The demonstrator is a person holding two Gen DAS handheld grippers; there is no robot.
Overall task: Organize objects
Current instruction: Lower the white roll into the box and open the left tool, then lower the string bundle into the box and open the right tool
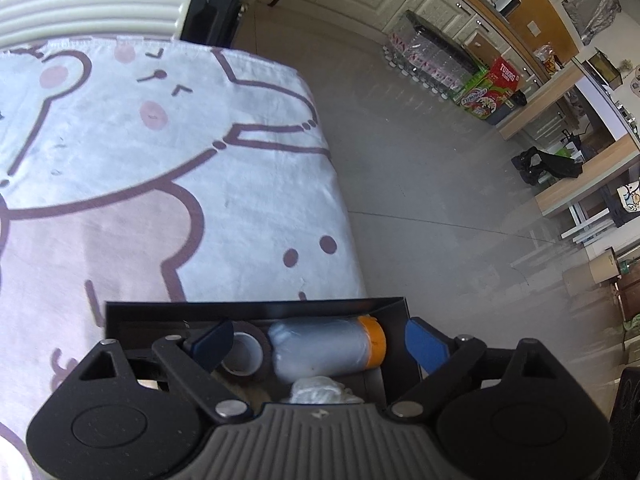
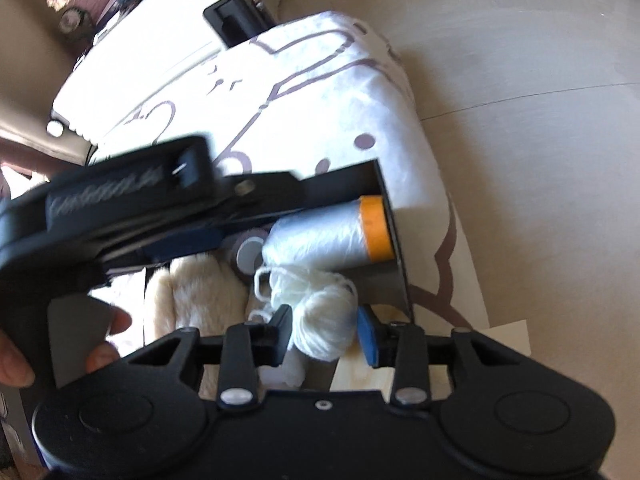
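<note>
Straddling a ball of white yarn (image 2: 324, 312) in the black box (image 2: 394, 240), the right gripper (image 2: 326, 334) was seen slightly parted; the left gripper (image 1: 320, 346) gaped over a plastic-film roll (image 1: 324, 350). Loose strands risked being snagged.

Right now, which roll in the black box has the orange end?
The plastic film roll, lying on its side against the black box's far wall. The tape roll beside it is brownish and smaller.

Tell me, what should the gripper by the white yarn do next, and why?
Probably lift the right gripper straight up and away. The white yarn ball already sits in the black box beside the orange-capped roll, and the blue pads seem to stand just clear of it.
</note>
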